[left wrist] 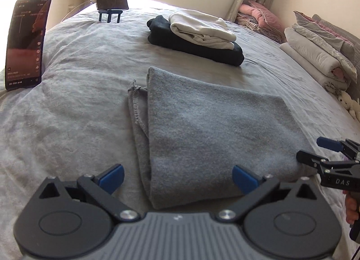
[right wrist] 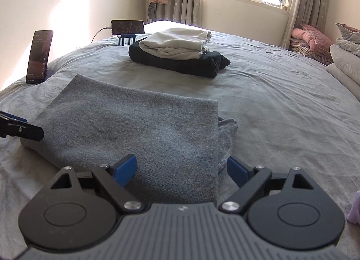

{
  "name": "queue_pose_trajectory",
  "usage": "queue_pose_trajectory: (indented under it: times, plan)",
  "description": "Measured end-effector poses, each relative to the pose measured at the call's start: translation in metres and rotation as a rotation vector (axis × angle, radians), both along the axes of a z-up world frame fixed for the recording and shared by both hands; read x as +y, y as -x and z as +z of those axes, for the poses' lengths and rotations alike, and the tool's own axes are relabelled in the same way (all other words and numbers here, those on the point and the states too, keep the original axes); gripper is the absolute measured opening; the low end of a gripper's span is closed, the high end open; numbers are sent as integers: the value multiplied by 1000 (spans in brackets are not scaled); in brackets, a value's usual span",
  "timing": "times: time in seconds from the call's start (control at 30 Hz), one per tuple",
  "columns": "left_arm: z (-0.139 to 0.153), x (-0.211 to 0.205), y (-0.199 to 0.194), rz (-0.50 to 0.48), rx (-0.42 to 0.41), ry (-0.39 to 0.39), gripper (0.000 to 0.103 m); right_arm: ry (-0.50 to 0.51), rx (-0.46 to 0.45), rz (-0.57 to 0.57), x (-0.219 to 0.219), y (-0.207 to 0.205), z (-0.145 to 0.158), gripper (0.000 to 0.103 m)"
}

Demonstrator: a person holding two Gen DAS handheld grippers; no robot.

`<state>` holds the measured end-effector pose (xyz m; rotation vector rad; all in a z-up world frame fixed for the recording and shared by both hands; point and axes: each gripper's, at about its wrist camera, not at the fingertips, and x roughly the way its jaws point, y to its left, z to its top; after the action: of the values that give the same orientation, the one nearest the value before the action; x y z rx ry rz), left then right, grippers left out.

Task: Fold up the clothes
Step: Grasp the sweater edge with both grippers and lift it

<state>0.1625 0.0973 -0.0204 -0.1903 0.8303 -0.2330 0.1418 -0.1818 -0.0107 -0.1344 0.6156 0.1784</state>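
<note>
A folded grey garment (left wrist: 209,132) lies flat on the grey bed sheet (left wrist: 78,102); it also shows in the right wrist view (right wrist: 135,129). My left gripper (left wrist: 177,178) is open and empty, its blue pads either side of the garment's near edge. My right gripper (right wrist: 182,170) is open and empty over the garment's near right corner; it also shows in the left wrist view (left wrist: 315,151) at the garment's right edge. A stitched hem (left wrist: 137,111) sticks out on the left of the fold.
A folded white garment (left wrist: 202,27) rests on a folded dark one (left wrist: 195,45) farther back. Two phones on stands (left wrist: 25,42) (left wrist: 111,1) stand at the left and far edge. Folded quilts and pillows (left wrist: 319,53) lie at the right.
</note>
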Motion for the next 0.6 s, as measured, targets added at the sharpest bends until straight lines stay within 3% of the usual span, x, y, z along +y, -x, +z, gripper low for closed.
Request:
queue_pose_trajectory:
  times: [0.17, 0.43, 0.53, 0.6]
  plan:
    - [-8, 22, -7, 78, 1, 155, 101, 6, -50, -26, 0, -3, -1, 89]
    - [-13, 21, -8, 139, -38, 214, 92, -45, -96, -47, 5, 2, 0, 89]
    - [-17, 21, -8, 156, -47, 264, 76, -82, -125, -32, 11, 5, 4, 88]
    - [-20, 21, -8, 173, -52, 294, 72, -105, -141, -21, 17, 7, 5, 84]
